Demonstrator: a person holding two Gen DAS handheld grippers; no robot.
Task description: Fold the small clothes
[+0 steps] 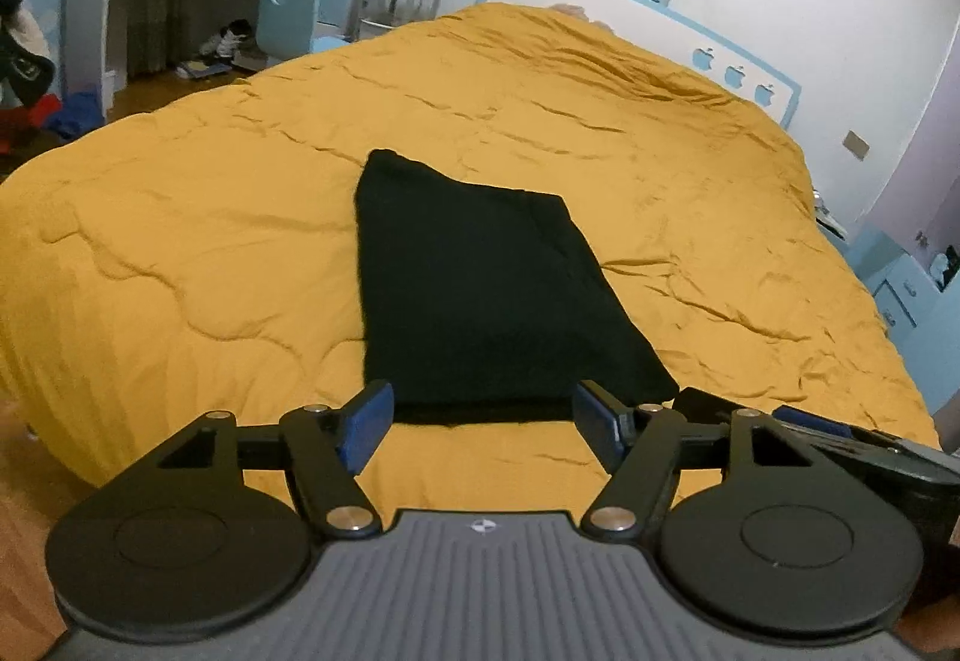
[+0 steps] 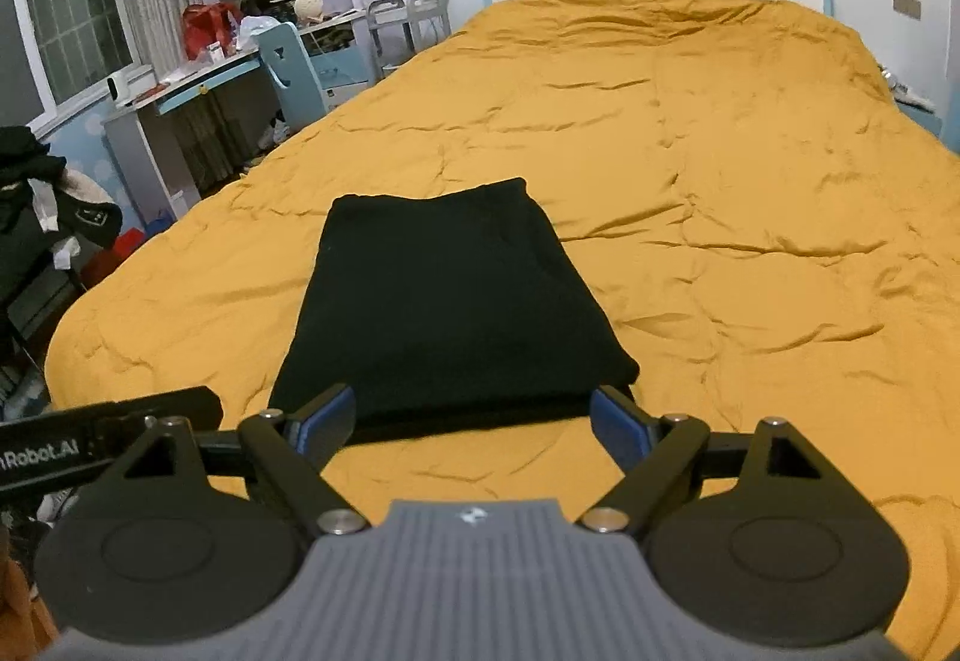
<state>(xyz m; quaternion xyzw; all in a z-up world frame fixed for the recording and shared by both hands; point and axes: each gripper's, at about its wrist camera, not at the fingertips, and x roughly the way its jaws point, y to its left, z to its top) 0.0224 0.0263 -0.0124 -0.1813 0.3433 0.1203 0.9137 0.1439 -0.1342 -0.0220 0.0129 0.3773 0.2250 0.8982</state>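
The left gripper (image 1: 483,424) stands above the bed's yellow quilt (image 1: 180,241) with jaws wide apart and nothing between them. A folded black garment (image 1: 480,289) lies flat just beyond its blue pads (image 1: 366,424).

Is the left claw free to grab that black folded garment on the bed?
Probably yes: the left claw is open and empty, and nothing lies between it and the black folded garment on the yellow quilt.

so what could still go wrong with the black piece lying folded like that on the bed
1. The black garment lies on a soft, wrinkled yellow duvet, so the fold could slump or shift if it gets nudged.
2. Both the left tool and the right tool hang open right by its near edge; a dip could snag the fabric and undo the fold.
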